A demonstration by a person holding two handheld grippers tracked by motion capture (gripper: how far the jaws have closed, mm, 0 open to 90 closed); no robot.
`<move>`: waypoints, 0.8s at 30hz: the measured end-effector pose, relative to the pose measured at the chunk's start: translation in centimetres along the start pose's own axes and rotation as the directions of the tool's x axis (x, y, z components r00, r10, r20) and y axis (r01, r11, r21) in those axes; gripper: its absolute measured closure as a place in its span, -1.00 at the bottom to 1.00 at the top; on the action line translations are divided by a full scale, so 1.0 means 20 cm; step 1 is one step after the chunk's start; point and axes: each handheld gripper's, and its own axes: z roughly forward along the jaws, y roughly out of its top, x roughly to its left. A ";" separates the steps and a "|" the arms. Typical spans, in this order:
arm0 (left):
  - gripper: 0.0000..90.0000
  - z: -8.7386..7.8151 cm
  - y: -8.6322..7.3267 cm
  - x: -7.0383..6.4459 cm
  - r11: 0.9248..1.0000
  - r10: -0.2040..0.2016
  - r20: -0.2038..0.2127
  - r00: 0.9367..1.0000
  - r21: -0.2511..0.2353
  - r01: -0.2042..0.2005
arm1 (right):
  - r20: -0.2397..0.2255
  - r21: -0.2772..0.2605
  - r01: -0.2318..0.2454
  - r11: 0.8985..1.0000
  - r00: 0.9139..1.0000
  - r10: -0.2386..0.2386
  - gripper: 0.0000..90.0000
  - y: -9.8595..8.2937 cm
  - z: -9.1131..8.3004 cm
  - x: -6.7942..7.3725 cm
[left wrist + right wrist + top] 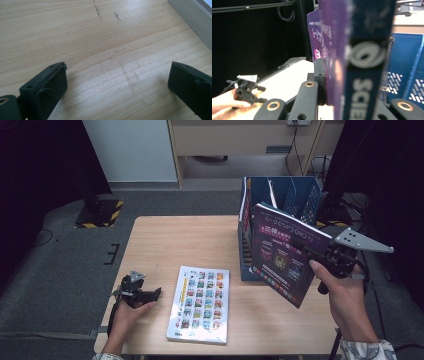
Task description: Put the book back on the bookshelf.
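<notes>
A purple book is held upright and tilted in the air, in front of the blue file rack. My right gripper is shut on the book's right edge; in the right gripper view the purple book stands edge-on between the jaws. A white book with a grid of small coloured pictures lies flat on the wooden table. My left gripper rests on the table to the left of it. The left gripper is open over bare wood with nothing between the jaws.
The blue file rack has several slots and holds another thin book at its left end. The white book's page edge shows at the top right of the left gripper view. Dark frames and cables stand beyond the table's right side.
</notes>
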 end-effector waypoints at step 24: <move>-1.00 -0.01 -0.01 0.00 1.000 -0.004 -0.003 1.000 0.004 0.004 | 0.128 -0.037 -0.003 0.999 0.992 0.007 0.86 0.07 0.00 -0.07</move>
